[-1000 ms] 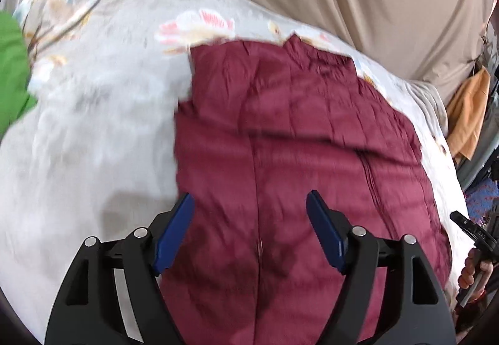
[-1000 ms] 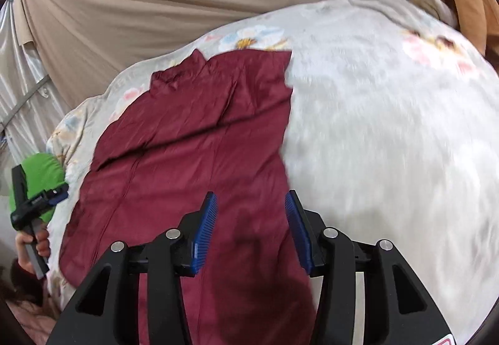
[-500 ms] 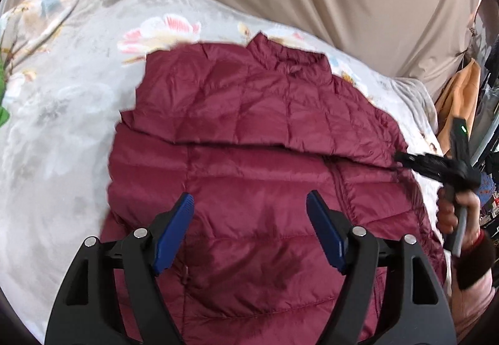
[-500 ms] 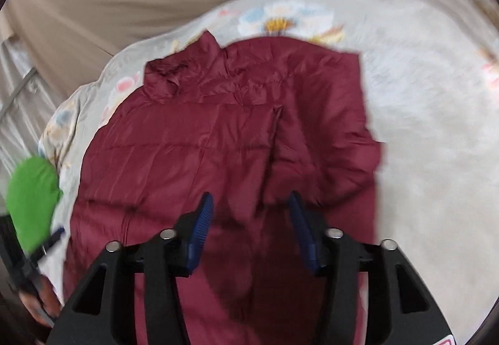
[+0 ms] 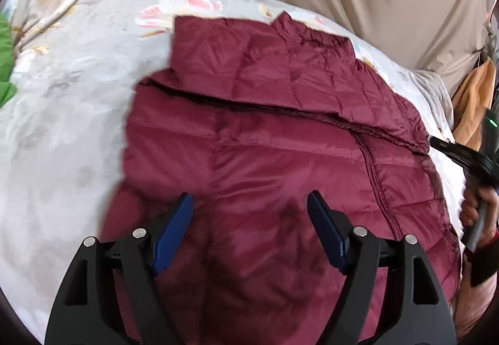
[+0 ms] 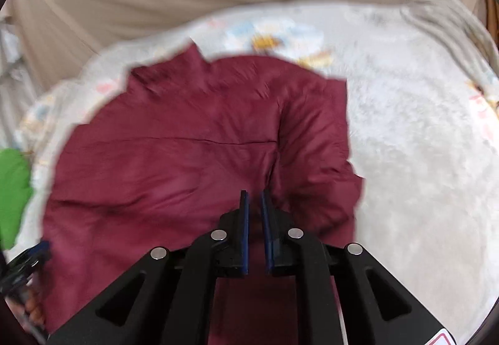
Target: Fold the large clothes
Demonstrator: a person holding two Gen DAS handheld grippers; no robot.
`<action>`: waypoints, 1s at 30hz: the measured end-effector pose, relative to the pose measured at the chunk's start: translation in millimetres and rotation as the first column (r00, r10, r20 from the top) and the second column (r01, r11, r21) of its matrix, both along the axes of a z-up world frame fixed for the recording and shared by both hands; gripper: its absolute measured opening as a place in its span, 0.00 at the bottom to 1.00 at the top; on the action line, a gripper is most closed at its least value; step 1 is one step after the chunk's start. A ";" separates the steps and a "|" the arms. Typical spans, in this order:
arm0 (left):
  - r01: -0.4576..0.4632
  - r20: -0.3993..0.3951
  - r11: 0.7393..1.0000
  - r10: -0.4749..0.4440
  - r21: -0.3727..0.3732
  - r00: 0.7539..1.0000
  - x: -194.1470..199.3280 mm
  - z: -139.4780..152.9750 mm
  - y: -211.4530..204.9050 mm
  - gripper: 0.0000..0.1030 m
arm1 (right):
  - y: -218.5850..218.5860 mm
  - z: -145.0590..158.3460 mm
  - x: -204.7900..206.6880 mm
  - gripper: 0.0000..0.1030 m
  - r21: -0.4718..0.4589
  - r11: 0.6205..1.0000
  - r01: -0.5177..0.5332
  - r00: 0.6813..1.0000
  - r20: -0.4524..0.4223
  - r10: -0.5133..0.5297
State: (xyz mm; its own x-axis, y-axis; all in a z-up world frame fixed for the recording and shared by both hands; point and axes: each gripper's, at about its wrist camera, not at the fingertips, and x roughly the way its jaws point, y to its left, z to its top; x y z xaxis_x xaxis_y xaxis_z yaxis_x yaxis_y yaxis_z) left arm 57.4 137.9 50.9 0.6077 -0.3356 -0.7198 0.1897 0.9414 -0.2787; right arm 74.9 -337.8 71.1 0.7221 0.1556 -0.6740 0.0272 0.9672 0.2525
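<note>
A dark red puffy jacket [image 5: 280, 164] lies spread out on a pale blanket with flowers [image 5: 68, 126]; one sleeve is folded across its top part; the left gripper [image 5: 249, 214] hangs over the jacket's lower part with its blue pads far apart and nothing in them; the right gripper [image 6: 254, 204] has its pads close together with a thin gap, and they are opening; no cloth is caught between them; a green thing [image 6: 12, 195] sits at the blanket's left edge.
</note>
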 end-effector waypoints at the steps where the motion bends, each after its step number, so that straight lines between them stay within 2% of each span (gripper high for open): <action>1: -0.009 0.006 1.000 0.009 0.004 1.000 -5.6 4.4 9.2 0.75 | -4.3 7.3 -24.4 0.39 0.000 1.000 -0.007 1.000 0.029 0.007; 3: -0.021 0.001 1.000 0.021 0.011 1.000 -19.5 10.0 30.2 0.81 | -13.2 15.3 -70.9 0.53 0.001 1.000 -0.026 0.997 0.069 0.026; 4: -0.022 -0.017 1.000 0.022 0.009 1.000 -27.8 10.3 41.8 0.82 | -18.0 14.4 -93.9 0.57 0.002 0.999 -0.046 0.996 0.071 0.046; 7: -0.022 -0.095 0.999 0.019 -0.031 0.995 -45.4 1.1 71.1 0.82 | -31.3 -10.9 -170.7 0.60 0.053 0.993 -0.109 0.994 0.004 0.109; 9: -0.039 -0.149 0.995 0.025 -0.092 0.989 -57.4 -9.4 89.1 0.82 | -34.8 -29.8 -199.4 0.60 0.089 0.991 -0.101 0.993 -0.055 0.106; 11: -0.050 -0.188 0.988 0.021 -0.149 0.982 -67.1 -19.2 98.0 0.82 | -35.8 -48.7 -221.2 0.60 0.145 0.986 -0.081 0.989 -0.109 0.097; 13: -0.050 -0.198 0.982 0.014 -0.182 0.980 -75.3 -25.4 100.4 0.82 | -37.3 -63.3 -229.7 0.61 0.227 0.971 -0.072 0.986 -0.127 0.103; 14: -0.047 -0.189 0.982 0.012 -0.184 0.982 -79.8 -25.9 98.9 0.82 | -35.6 -70.0 -232.3 0.61 0.264 0.962 -0.063 0.987 -0.128 0.100; 17: -0.004 -0.170 0.985 -0.025 -0.172 0.985 -90.3 -25.2 86.3 0.82 | -26.2 -70.4 -231.1 0.62 0.295 0.954 -0.061 0.992 -0.090 0.091; 18: 0.006 -0.168 0.985 -0.035 -0.171 0.985 -92.3 -24.8 83.0 0.78 | -24.4 -70.0 -230.4 0.54 0.318 0.946 -0.063 0.993 -0.078 0.092; 20: 0.046 -0.164 0.981 -0.077 -0.186 0.984 -96.2 -22.3 75.6 0.61 | -21.2 -69.1 -225.9 0.28 0.343 0.937 -0.069 0.992 -0.072 0.099; 21: 0.057 -0.159 0.979 -0.090 -0.197 0.983 -97.3 -20.4 74.6 0.50 | -20.5 -68.1 -224.8 0.16 0.347 0.935 -0.068 0.993 -0.067 0.097; 22: 0.061 -0.154 0.977 -0.093 -0.205 0.984 -97.9 -18.2 74.9 0.36 | -19.7 -65.2 -225.9 0.09 0.350 0.934 -0.070 0.994 -0.052 0.094; 24: 0.062 -0.126 0.969 -0.095 -0.240 0.987 -102.4 -9.3 82.3 0.16 | -17.7 -52.9 -234.4 0.05 0.346 0.934 -0.086 0.996 0.011 0.088; 26: 0.057 -0.079 0.938 -0.089 -0.341 0.993 -110.7 6.5 97.7 0.11 | -19.1 -34.0 -246.9 0.04 0.376 0.918 -0.127 0.990 0.099 0.097; 30: 0.109 0.062 0.895 -0.090 -0.433 0.994 -130.3 49.5 109.6 0.06 | -15.7 15.8 -277.0 0.03 0.336 0.915 -0.223 0.948 0.294 0.123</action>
